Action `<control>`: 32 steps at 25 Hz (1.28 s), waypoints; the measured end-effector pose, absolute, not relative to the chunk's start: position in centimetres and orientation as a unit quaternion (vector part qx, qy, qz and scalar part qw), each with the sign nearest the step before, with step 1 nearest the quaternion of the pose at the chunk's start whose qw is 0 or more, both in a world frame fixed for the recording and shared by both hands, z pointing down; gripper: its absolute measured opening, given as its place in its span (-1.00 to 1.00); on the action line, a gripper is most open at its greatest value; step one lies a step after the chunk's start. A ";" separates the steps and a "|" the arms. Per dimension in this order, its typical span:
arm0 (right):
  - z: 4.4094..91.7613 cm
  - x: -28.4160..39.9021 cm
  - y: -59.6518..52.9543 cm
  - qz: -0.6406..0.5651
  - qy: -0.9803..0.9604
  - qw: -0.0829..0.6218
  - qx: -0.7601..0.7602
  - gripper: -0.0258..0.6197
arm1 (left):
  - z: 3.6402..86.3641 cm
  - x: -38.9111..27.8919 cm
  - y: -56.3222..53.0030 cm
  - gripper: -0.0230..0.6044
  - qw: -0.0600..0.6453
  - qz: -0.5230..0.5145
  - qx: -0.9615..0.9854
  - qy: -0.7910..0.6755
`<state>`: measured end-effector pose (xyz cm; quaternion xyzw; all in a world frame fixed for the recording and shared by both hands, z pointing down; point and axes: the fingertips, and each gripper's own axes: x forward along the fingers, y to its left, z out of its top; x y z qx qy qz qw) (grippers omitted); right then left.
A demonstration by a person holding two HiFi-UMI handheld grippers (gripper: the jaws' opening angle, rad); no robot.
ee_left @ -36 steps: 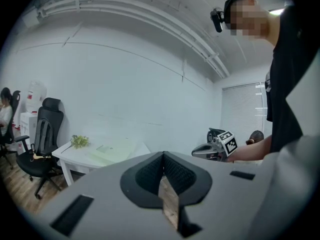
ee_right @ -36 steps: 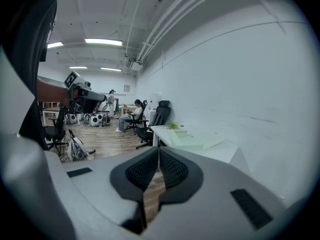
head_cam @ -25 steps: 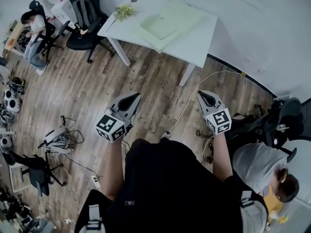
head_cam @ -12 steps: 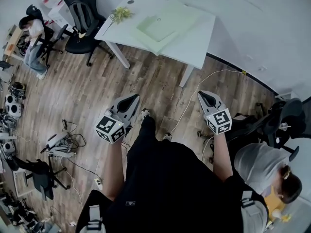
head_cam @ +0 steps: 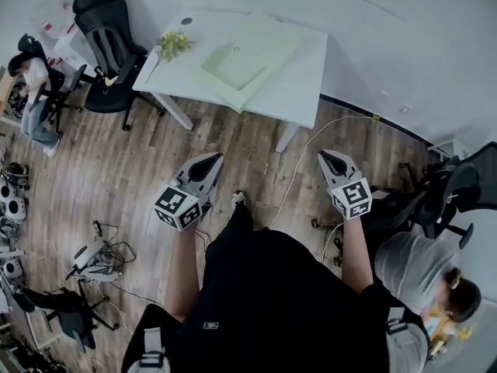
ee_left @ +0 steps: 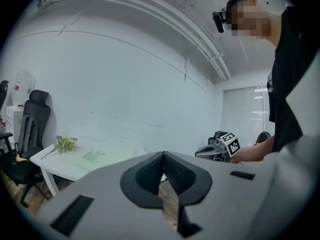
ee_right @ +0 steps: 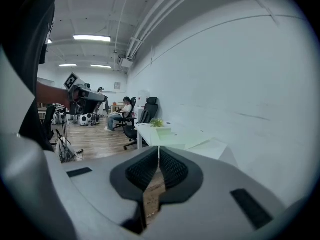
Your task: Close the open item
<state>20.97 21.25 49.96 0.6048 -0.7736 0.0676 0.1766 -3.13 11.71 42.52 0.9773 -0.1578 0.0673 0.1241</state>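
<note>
Pale-green open item [head_cam: 239, 56] on the far table [head_cam: 300, 92] looks light, floppy; I'd lift its loose edge, left gripper [head_cam: 210, 157] and right gripper [head_cam: 325, 155] closed, empty.

Open item [head_cam: 260, 41]: pale green, flat, spread out on the white table [head_cam: 299, 92], well toward the far wall; a smaller, deeper green square panel with a small dark dot covers its left part.
</note>
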 end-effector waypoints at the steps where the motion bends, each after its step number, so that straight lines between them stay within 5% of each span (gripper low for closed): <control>1: 49.8 21.1 20.4 0.066 -0.772 0.179 0.606 -0.90 | 42.6 -3.0 10.7 -0.91 0.126 0.066 0.977 -0.156; 32: 50.8 16.5 2.5 0.067 -0.759 0.236 0.603 -0.90 | 46.4 -8.1 -7.8 -0.91 0.167 0.055 0.974 -0.143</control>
